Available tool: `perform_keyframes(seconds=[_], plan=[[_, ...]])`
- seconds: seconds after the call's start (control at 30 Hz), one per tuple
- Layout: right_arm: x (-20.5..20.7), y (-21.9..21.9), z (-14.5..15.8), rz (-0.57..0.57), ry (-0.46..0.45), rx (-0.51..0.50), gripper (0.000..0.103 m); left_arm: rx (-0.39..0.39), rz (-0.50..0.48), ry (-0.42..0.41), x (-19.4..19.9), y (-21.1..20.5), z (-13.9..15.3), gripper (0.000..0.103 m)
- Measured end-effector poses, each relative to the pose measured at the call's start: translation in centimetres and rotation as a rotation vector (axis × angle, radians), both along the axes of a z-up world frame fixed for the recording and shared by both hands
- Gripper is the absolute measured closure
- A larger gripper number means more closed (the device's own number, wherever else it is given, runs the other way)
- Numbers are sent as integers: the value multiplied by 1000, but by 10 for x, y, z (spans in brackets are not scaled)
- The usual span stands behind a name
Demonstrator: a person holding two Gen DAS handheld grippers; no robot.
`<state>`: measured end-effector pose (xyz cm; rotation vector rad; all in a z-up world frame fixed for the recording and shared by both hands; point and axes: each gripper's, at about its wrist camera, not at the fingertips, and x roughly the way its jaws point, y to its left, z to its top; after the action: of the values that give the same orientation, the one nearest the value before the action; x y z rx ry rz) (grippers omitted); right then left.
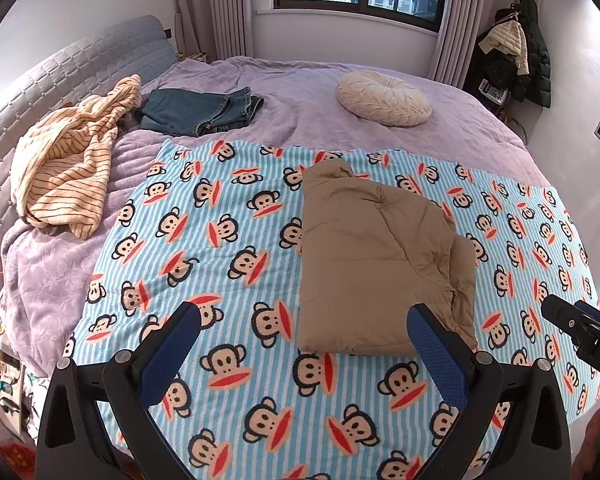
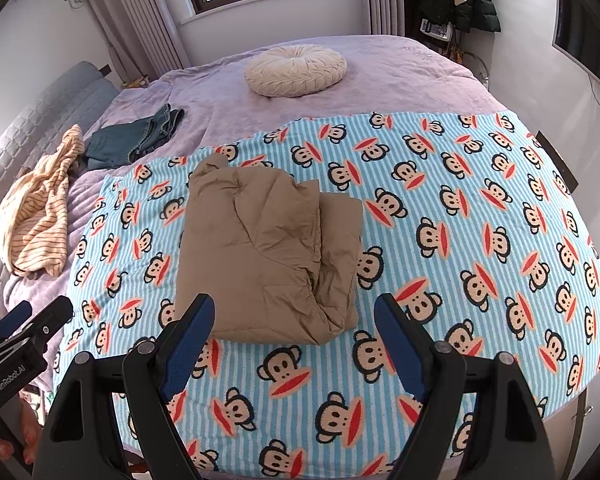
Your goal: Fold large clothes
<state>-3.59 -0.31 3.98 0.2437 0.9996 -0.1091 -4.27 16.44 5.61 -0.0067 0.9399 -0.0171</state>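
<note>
Left hand-held gripper point(image 1: 304, 332): angled down above jacket's point(image 1: 376, 256) near edge, jaws wide, empty. Right hand-held gripper point(image 2: 294, 320): same. Jacket: folded, on monkey blanket point(image 2: 460, 240), bed.

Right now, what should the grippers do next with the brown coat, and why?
Probably leave the brown coat and reach for the striped top. The coat already lies folded on the monkey blanket, both hand-held grippers are open and empty, and the top lies crumpled.
</note>
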Motion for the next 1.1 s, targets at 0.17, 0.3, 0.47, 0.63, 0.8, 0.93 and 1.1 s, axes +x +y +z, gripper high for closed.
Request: perform_keyframes(seconds=[0.17,0.3,0.47,0.63,0.8,0.93,1.1], plan=[[0,-1,0,0,0,1,19,0,-1,1,1,0,0,0],[1,1,0,1,0,1,19,1,-1,0,1,1,-1,0],[0,2,0,-1,0,2,19,1,-1,0,1,1,0,0],[0,2,0,-1,1,2,19,2,-1,2,1,1,0,0],[0,1,-1,0,1,2,19,3,-2,0,1,0,0,0],[0,1,-1,-1,1,2,19,4,-4,-4,-1,0,1,0],[1,0,-1,-1,1,3,19,-5,-5,-11,0,3,2,0]])
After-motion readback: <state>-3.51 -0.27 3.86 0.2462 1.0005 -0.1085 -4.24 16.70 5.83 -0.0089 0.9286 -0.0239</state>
